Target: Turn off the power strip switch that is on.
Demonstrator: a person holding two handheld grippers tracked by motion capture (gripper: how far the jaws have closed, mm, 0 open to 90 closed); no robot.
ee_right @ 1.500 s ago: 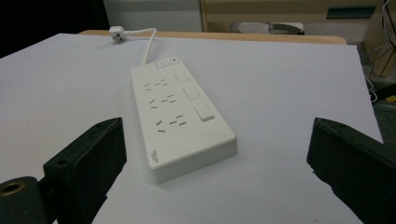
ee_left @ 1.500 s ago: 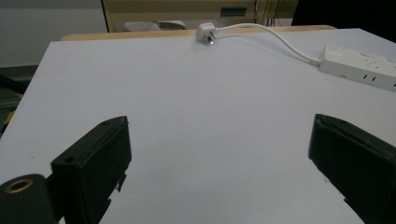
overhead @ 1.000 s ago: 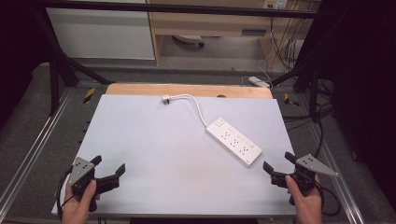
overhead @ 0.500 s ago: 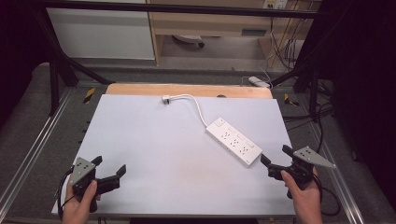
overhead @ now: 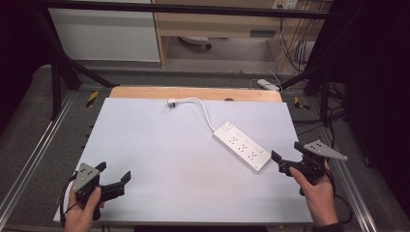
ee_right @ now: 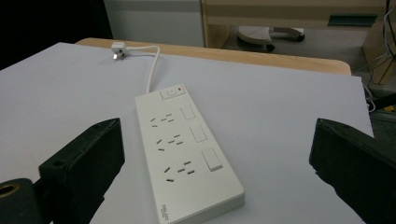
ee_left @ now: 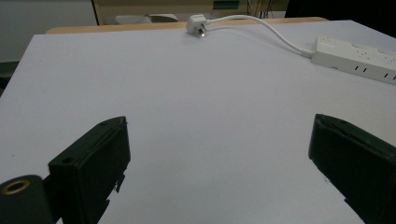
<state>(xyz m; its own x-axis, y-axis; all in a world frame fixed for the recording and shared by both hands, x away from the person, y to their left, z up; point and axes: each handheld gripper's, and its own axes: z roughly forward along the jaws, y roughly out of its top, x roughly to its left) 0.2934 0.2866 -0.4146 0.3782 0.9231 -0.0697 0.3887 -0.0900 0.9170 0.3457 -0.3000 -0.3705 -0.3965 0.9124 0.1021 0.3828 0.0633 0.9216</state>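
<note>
From the high view: white power strip point(overhead: 241, 146) flat on the desk point(overhead: 159, 145), right of centre, long axis diagonal from far-left to near-right, cord point(overhead: 203, 108) curving off to the plug point(overhead: 171, 103) by the far edge; right tongs point(overhead: 288, 157) spread just beside its near end, left tongs point(overhead: 114, 176) spread at the near-left corner, well apart from it. Left gripper view: jaws wide over bare desk, strip point(ee_left: 357, 58) far right, plug point(ee_left: 195, 24) at the far edge. Right gripper view: jaws wide, strip point(ee_right: 187, 154) between them, near end toward the camera, switch end away.
</note>
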